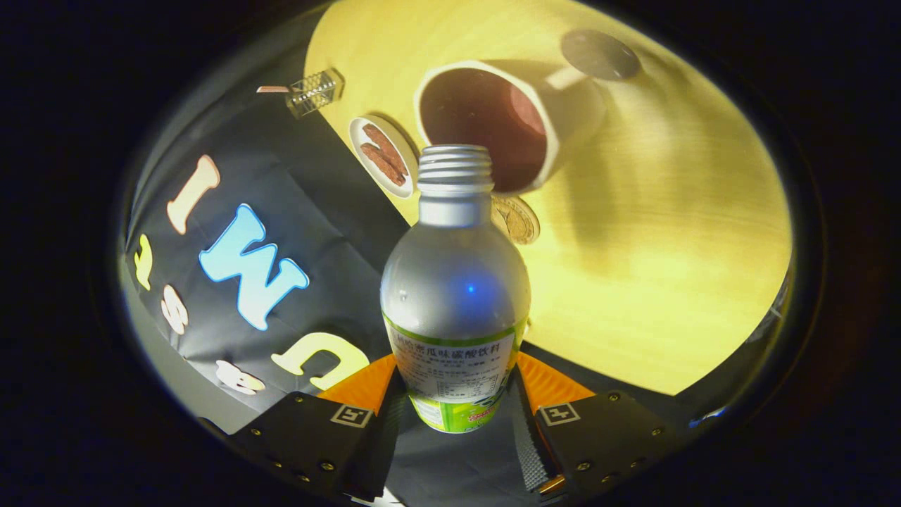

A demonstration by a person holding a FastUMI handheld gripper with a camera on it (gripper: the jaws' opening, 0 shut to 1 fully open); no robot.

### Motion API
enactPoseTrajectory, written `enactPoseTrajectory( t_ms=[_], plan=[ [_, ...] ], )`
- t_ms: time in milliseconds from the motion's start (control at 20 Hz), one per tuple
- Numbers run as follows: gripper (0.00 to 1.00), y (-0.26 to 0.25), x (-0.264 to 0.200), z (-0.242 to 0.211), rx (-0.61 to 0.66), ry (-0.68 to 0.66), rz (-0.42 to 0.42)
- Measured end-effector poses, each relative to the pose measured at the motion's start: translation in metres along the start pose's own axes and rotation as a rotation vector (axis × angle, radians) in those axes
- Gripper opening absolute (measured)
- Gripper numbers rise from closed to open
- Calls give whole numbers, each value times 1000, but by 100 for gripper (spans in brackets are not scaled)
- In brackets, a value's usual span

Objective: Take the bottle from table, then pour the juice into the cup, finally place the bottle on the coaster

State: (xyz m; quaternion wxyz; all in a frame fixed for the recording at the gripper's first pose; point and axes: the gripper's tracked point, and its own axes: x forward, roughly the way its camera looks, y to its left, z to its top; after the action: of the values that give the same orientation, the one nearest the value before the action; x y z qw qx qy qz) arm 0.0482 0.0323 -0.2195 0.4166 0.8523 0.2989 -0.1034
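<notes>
My gripper (455,394) is shut on a silver bottle (454,296) with a green and white label, held by its lower body between the two fingers. The bottle is tipped over, with its open threaded neck pointing at the white cup (493,123) just beyond it. The cup's dark inside faces me, and the bottle's mouth sits right at its near rim. A dark round coaster (600,53) lies on the wooden table (669,246) beyond the cup.
A small white plate (382,156) with brown snacks lies to the cup's left. A gold round disc (517,220) lies by the bottle's neck. A clear small box (314,91) stands at the table's far edge.
</notes>
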Motion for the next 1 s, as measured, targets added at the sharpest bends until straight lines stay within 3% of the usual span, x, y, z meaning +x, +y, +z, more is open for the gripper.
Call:
enactPoseTrajectory(
  t_ms=[450, 1000],
  plan=[
    [71, -27, 10, 24, -264, -156, -61],
    [71, -63, 30, 25, -594, -228, -166]
  ],
)
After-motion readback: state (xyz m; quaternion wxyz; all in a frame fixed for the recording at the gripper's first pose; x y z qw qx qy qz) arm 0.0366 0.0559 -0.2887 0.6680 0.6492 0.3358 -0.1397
